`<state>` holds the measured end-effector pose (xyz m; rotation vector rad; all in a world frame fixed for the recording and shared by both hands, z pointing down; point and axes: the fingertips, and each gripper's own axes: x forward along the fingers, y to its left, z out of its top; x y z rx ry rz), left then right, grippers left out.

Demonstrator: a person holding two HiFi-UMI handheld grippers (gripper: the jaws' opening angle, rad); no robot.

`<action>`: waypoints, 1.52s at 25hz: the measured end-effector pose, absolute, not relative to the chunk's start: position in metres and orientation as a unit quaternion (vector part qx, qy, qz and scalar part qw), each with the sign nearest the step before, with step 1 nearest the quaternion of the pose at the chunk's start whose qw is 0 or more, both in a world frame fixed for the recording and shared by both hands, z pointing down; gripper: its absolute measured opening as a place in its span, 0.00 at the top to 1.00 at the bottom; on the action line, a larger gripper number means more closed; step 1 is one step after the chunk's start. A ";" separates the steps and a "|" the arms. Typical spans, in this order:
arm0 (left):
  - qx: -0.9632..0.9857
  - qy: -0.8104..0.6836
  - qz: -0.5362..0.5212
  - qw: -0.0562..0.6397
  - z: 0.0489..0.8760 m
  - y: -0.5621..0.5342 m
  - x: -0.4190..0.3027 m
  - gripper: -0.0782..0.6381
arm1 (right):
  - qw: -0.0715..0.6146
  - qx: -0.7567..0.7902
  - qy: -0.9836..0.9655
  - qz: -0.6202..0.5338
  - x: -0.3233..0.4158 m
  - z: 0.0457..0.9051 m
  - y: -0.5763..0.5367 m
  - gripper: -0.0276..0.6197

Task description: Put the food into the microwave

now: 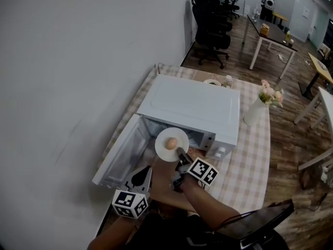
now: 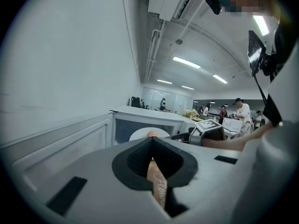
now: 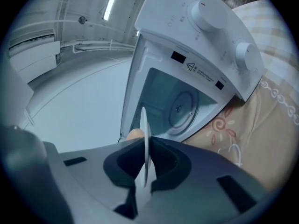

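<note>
bright, even overhead light from ceiling strip lights (image 2: 187, 62); shadows soft; gripper views strongly fisheye with black corners, close foreground blurred; head view sharp

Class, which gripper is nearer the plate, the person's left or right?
Right. The right gripper is clamped on the plate at its near rim, before the microwave; the left gripper is lower left of it, apart, beside the open door.

Plain white wall (image 1: 78, 61) L; brown wood-plank floor (image 1: 291, 150); black office chairs (image 1: 210, 30), white-legged desks (image 1: 273, 35) at rear; ceiling strip lights (image 2: 187, 62) on.
</note>
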<state>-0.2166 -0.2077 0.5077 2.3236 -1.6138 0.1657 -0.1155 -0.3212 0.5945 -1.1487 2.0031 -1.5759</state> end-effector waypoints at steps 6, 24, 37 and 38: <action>0.831 -0.529 0.064 0.158 0.515 -0.225 -0.219 0.88 | 0.189 -0.445 0.676 -0.556 -0.111 0.612 -0.345 0.92; 0.854 -0.475 0.084 0.196 0.546 -0.275 -0.208 0.88 | 0.234 -0.539 0.597 -0.546 -0.093 0.663 -0.407 0.92; 0.865 -0.442 0.100 0.216 0.564 -0.293 -0.208 0.88 | 0.239 -0.572 0.566 -0.544 -0.090 0.687 -0.429 0.92; 0.863 -0.442 0.098 0.223 0.566 -0.293 -0.209 0.88 | 0.236 -0.575 0.565 -0.543 -0.090 0.689 -0.430 0.92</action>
